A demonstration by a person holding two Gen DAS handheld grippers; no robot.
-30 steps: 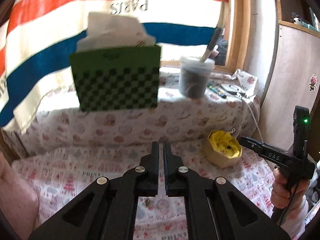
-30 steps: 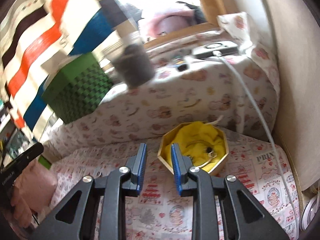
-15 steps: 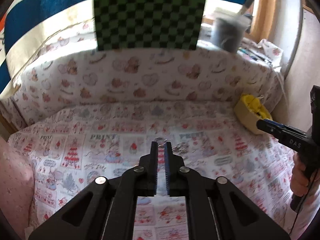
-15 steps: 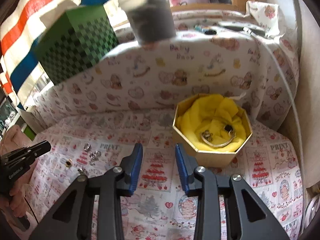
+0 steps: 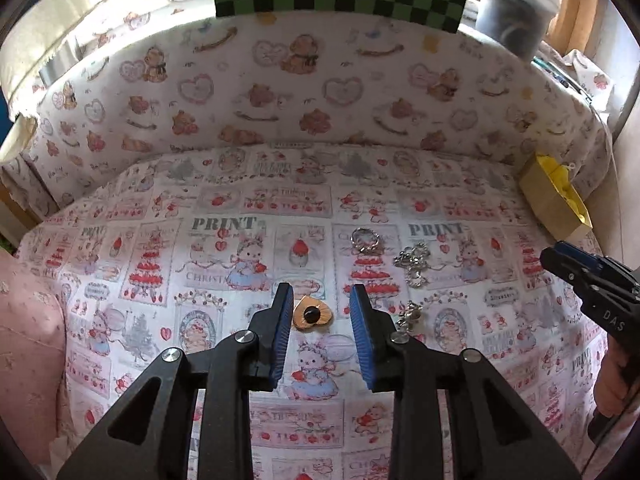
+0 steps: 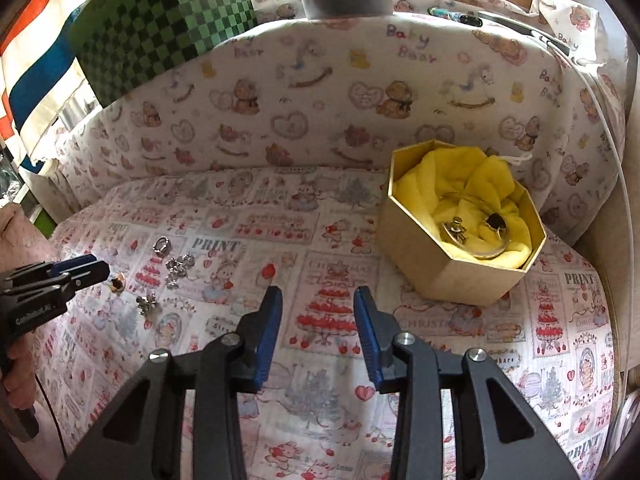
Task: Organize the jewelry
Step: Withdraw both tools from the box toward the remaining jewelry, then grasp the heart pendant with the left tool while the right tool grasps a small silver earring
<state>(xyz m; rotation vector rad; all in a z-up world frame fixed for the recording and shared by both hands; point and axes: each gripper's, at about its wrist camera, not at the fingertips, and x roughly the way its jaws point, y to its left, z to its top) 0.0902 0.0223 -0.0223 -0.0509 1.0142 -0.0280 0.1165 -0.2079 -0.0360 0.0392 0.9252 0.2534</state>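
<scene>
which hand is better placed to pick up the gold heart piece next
Left. The left tongs hang right over the gold heart piece, jaws opening with it lined up in the gap, pads not on it. The right tongs sit over bare printed cloth, nearer the octagonal box.

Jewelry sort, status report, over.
Left claw opening over gold heart piece, nothing gripped. Right claw empty. Octagonal box unobstructed.

grippers: 2 | loose jewelry pieces (image 5: 412, 264) on cloth: 4 | octagonal box (image 6: 460, 256): 1 | checkered box (image 6: 168, 28): 1
</scene>
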